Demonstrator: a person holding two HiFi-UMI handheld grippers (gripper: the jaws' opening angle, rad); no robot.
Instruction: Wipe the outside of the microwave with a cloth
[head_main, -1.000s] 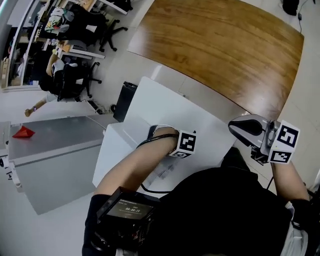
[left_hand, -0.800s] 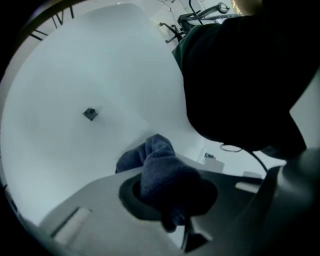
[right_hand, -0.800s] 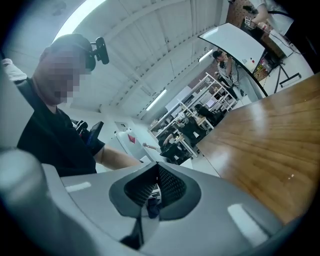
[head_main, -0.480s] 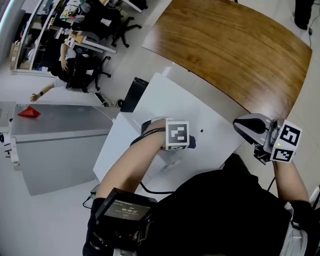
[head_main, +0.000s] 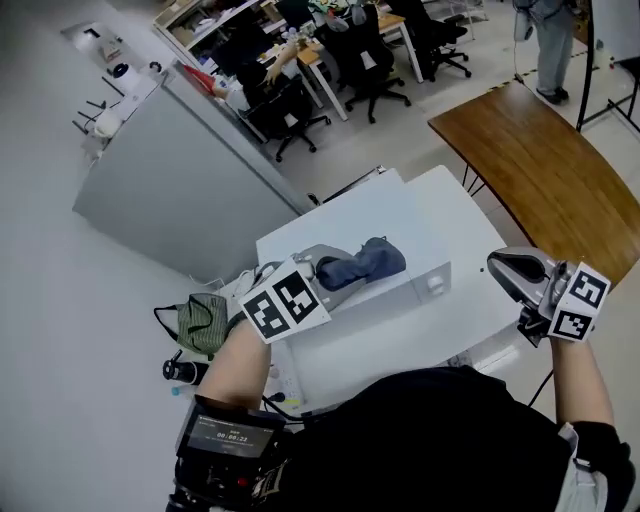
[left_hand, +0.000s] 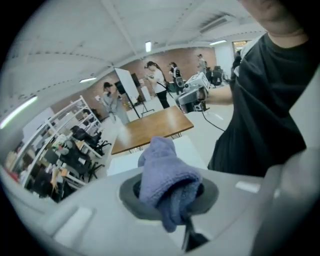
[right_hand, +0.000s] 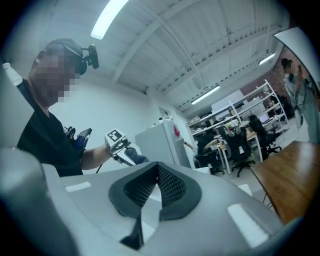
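Note:
A blue cloth (head_main: 362, 262) sits bunched in my left gripper (head_main: 340, 270), which is shut on it above the white microwave (head_main: 440, 335). In the left gripper view the cloth (left_hand: 167, 182) fills the space between the jaws and hides the pads. My right gripper (head_main: 510, 268) hangs off the microwave's right end, clear of it. Its black ribbed pads (right_hand: 170, 187) meet with nothing between them. The right gripper view also catches the left gripper (right_hand: 119, 144) with the cloth (right_hand: 138, 159) out in front.
A curved wooden table (head_main: 545, 165) stands at the right. A large grey cabinet (head_main: 170, 190) is at the left. A green bag (head_main: 205, 322) and a dark bottle (head_main: 180, 372) lie by the microwave's left end. Office chairs (head_main: 290, 115) and people are farther back.
The head view has swung, showing more of the room. My left gripper has turned and the blue cloth in it now shows. The right gripper stays at the right.

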